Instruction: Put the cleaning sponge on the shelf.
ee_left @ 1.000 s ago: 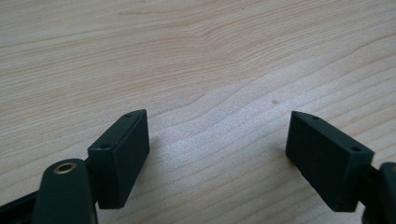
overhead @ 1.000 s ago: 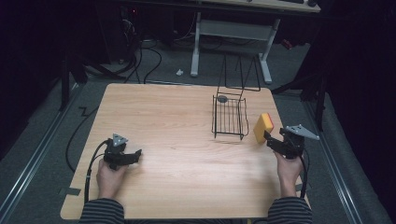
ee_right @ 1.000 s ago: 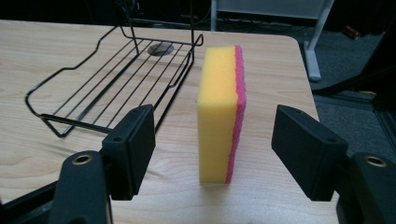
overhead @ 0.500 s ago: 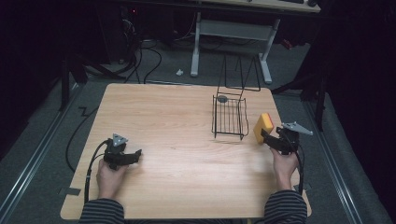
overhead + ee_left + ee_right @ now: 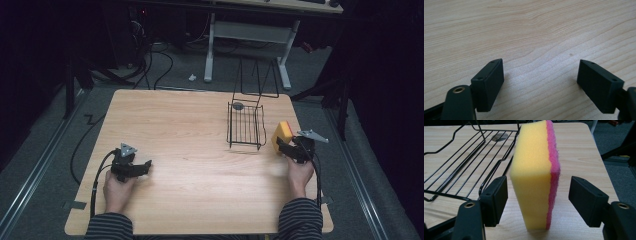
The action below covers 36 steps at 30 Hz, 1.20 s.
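Note:
A yellow sponge [image 5: 531, 175] with a pink scrub side stands on edge on the wooden table [image 5: 190, 125], just right of a black wire basket [image 5: 246, 125]. My right gripper [image 5: 537, 197] is open, its jaws on either side of the sponge with a gap on each side. In the high view the sponge [image 5: 281, 136] sits at the right edge of the table with the right gripper [image 5: 292, 148] behind it. My left gripper [image 5: 540, 80] is open over bare wood at the front left [image 5: 135, 167], with nothing between its jaws.
The basket's tall wire handle rises at its far end. A small round grey disc [image 5: 238, 105] lies by the basket's far left corner. The table's right edge [image 5: 604, 165] runs close beside the sponge. A white desk frame [image 5: 247, 35] stands on the floor beyond.
The right gripper has moved forward and left toward the sponge, so its jaws now straddle it. The left gripper has stayed still.

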Each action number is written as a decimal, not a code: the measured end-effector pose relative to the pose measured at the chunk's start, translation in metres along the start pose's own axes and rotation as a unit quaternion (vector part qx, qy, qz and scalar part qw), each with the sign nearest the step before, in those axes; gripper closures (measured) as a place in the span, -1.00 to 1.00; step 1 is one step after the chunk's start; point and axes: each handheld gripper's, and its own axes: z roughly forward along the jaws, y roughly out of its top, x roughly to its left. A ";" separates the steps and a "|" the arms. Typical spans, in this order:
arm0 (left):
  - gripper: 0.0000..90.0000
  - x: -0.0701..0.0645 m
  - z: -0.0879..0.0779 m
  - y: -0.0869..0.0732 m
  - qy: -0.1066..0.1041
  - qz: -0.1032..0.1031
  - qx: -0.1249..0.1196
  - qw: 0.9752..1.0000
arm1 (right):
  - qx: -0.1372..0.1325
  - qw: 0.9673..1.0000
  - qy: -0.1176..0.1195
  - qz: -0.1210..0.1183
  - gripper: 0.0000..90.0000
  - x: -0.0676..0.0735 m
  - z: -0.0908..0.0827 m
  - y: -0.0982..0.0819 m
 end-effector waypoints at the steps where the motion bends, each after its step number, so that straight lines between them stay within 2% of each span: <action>1: -0.51 0.000 0.000 0.000 0.000 0.000 0.000 1.000 | 0.000 1.000 0.000 0.002 -0.29 0.000 0.002 -0.001; 18: -0.51 0.000 0.000 0.000 0.000 0.000 0.000 1.000 | 0.004 0.999 -0.001 0.032 -0.17 -0.008 0.025 -0.009; 24: -0.51 0.000 0.000 0.000 0.000 0.000 0.000 1.000 | 0.007 1.000 -0.001 0.027 -0.11 -0.007 0.028 -0.011; 36: -0.51 0.000 0.000 0.000 -0.001 0.000 0.001 1.000 | 0.013 1.000 0.000 0.014 0.22 -0.002 0.030 -0.013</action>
